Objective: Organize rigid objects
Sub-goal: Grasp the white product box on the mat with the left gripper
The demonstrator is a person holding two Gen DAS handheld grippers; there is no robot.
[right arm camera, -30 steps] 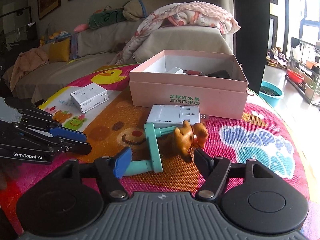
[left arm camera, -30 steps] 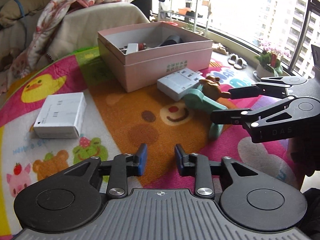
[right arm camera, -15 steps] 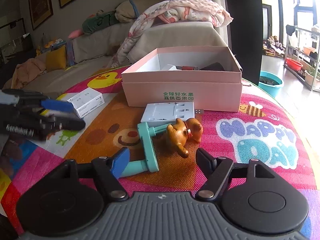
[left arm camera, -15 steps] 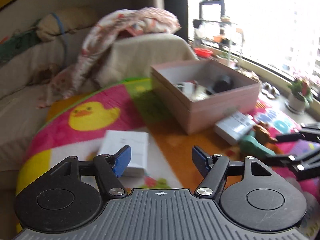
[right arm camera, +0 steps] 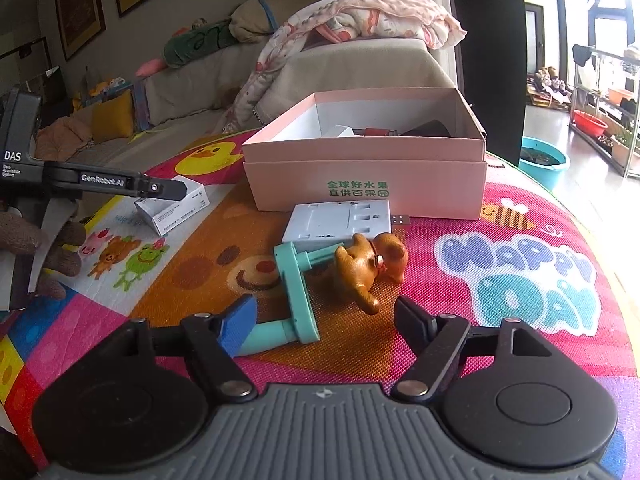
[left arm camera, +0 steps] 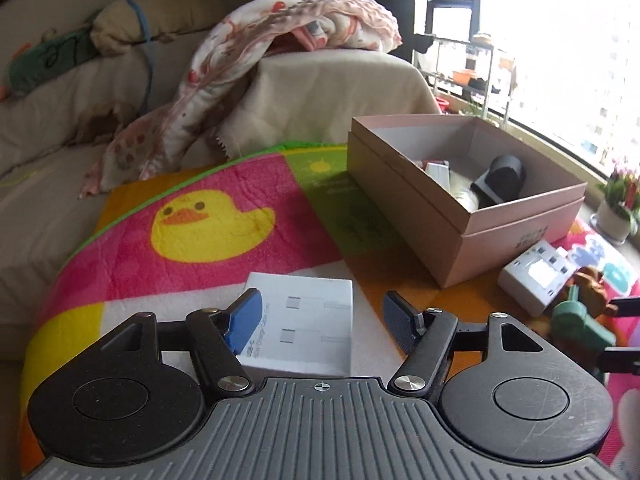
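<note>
Beside a draped sofa (left arm camera: 328, 80), the cartoon mat (left arm camera: 224, 184) bears a pink box (left arm camera: 480, 216); left tongs (left arm camera: 320, 316) spread, right tongs (right arm camera: 326, 314) opening, both empty.

Beige sofa (left arm camera: 328, 92) (blanket-draped), bright window (left arm camera: 568, 40)

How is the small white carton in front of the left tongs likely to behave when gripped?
The white carton looks like thin cardboard with flat sides, so it should grip squarely and not roll. It is probably light, and may dent under hard squeezing. Lying flat on the soft mat, it may slide when nudged.
</note>
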